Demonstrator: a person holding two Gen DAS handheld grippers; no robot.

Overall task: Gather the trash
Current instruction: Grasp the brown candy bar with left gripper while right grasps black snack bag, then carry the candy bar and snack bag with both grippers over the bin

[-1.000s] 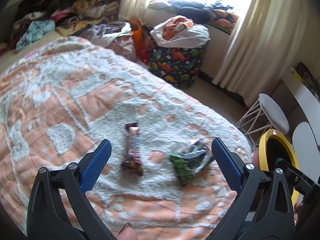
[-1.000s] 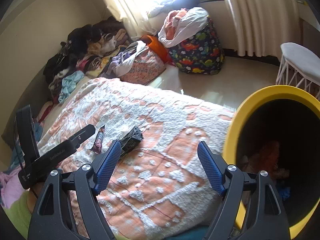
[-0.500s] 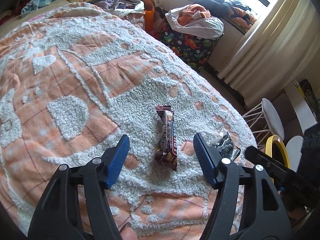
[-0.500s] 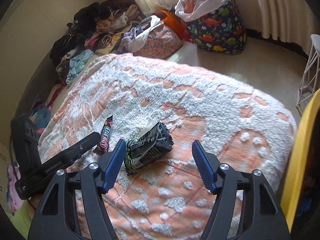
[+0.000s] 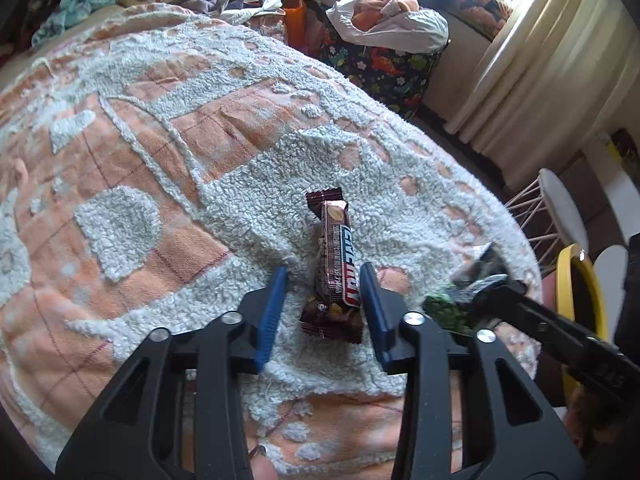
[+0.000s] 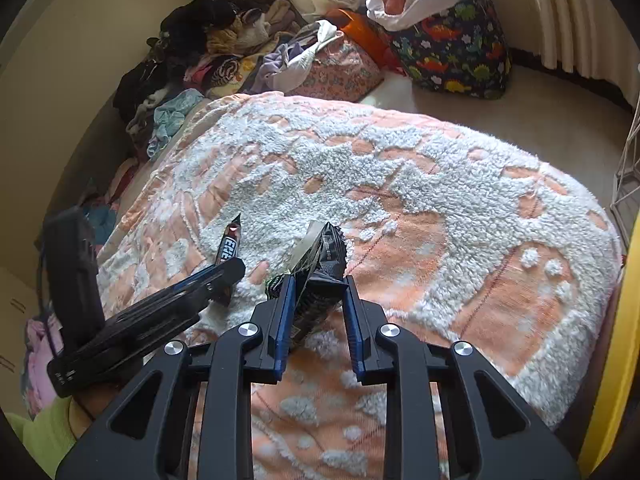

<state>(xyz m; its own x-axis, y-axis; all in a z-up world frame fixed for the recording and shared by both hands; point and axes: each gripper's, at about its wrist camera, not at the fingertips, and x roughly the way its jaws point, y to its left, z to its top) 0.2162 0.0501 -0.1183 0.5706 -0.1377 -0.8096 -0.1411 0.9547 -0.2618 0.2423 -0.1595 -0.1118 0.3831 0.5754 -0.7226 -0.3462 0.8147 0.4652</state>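
Wrapper (image 5: 336, 268) between left tool (image 5: 323, 280) fingers

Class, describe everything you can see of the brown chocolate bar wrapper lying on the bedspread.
The brown chocolate bar wrapper is a long, glossy, foil-like packet with crimped ends and white and red lettering. It looks creased and lies lengthwise on the fluffy orange and white bedspread, pointing away from the left gripper. The gripper's blue-padded fingers flank its near half; the right one seems to touch it, the left stands slightly apart. A crumpled black and green wrapper lies nearby.
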